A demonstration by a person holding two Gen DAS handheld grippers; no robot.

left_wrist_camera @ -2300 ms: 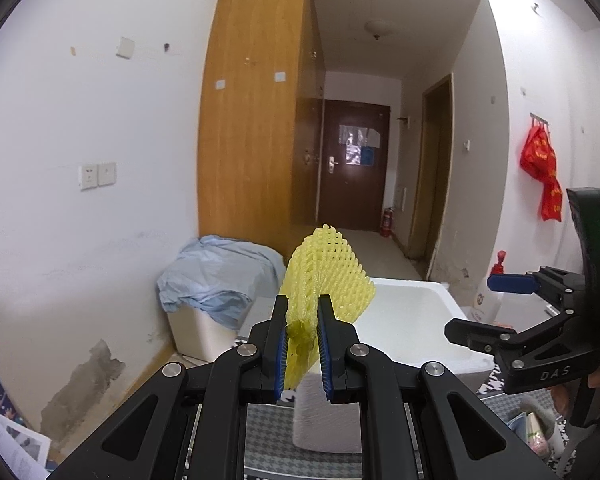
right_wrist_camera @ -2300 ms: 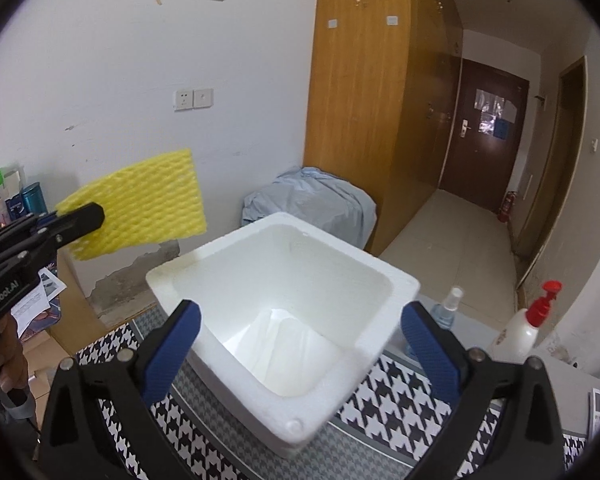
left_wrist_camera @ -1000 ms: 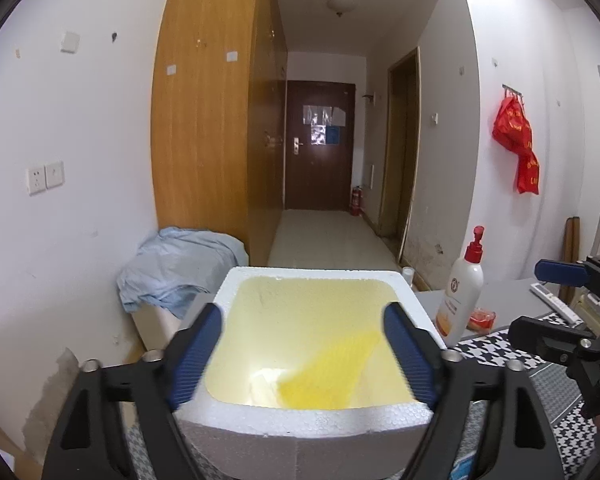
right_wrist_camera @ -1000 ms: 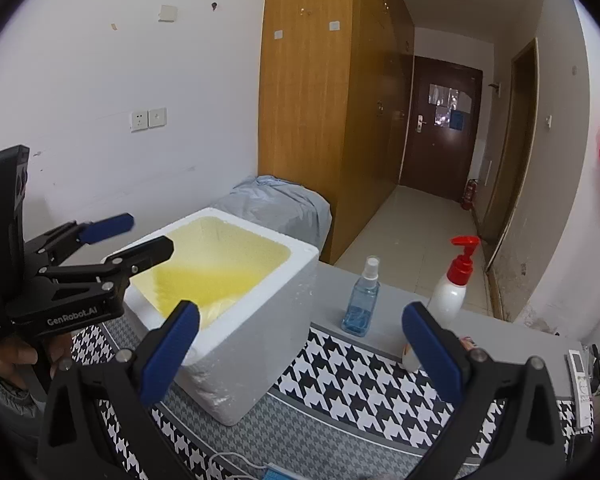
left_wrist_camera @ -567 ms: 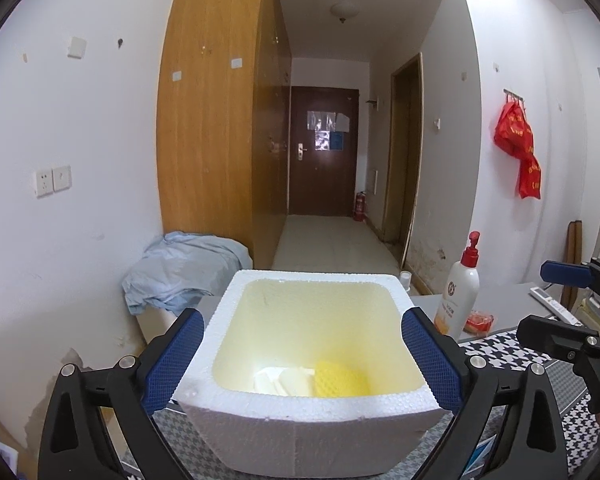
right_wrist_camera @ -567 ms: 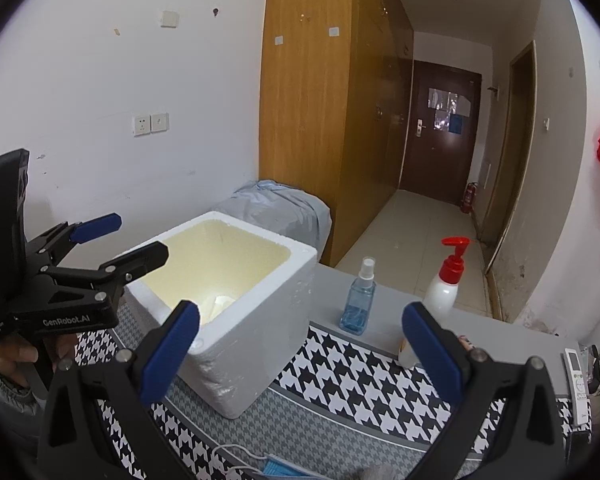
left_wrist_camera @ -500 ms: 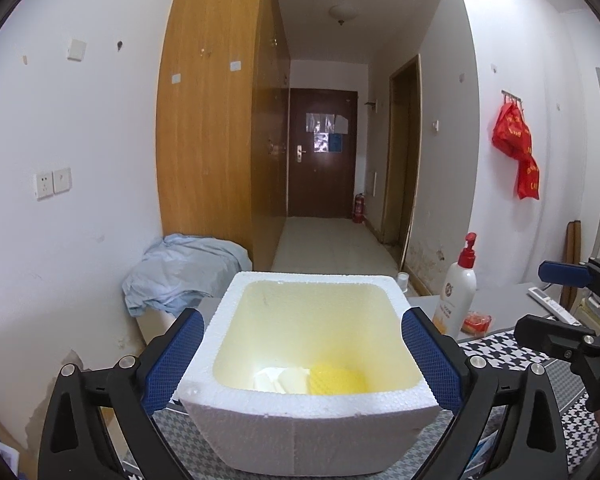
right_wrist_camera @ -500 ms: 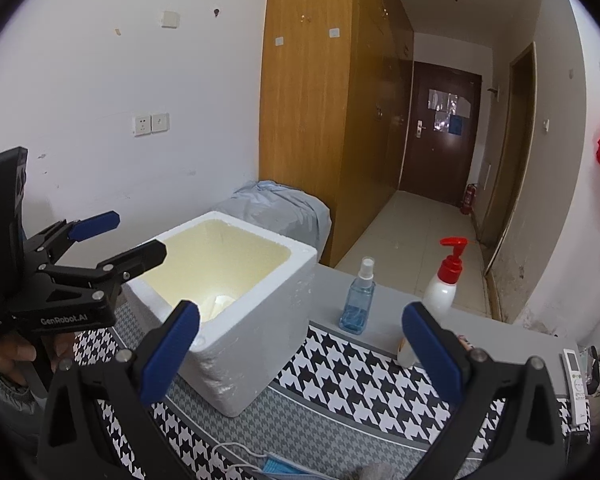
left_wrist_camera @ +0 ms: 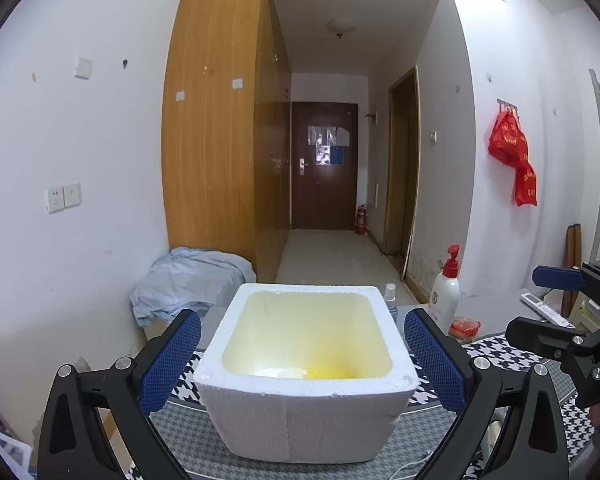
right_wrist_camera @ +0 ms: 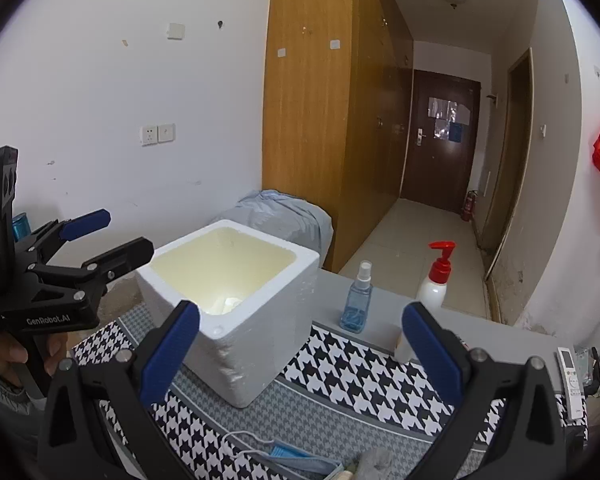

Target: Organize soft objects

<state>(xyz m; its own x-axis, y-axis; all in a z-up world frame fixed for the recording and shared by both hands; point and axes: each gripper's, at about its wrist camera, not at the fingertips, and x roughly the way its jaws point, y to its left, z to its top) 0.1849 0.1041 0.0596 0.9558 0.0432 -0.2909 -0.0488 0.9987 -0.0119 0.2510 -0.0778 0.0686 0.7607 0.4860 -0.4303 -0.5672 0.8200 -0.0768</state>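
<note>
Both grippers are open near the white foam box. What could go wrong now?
The light white foam box may slide or tip if the open left gripper, which has just been opening with nothing between its fingers, bumps its rim. The open right gripper could knock over the blue spray bottle or the red-pump white bottle.

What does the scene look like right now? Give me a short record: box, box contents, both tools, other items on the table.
box: white foam box, upright on the houndstooth mat
contents: yellow foam net lying at the bottom beside something white, too hidden to identify
left tool: open, jaws just widened, nothing between them
right tool: open, empty
table items: blue spray bottle, white pump bottle, remote control, blue face mask at the near edge
</note>
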